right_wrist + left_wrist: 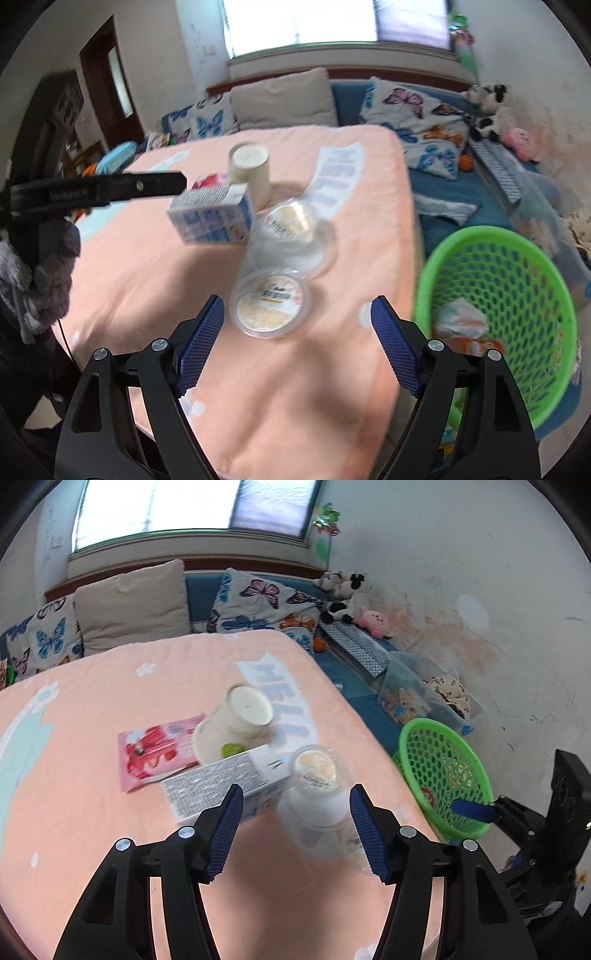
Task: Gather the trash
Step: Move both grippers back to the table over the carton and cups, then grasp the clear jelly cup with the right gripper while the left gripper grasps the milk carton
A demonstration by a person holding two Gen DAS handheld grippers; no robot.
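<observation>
Blue-padded left gripper (295, 832) stands open over the peach table (92, 812), a blurred clear plastic cup (319, 797) between its jaws, contact unclear. Right gripper (297, 349) gapes wide, empty, a lidded cup (271, 304) at twelve o'clock, green basket (480, 236) at two.

You get bright daylight from the window (192, 513), which is blown out. Motion blur smears the plastic cup (284, 236), and fisheye distortion darkens the corners.
</observation>
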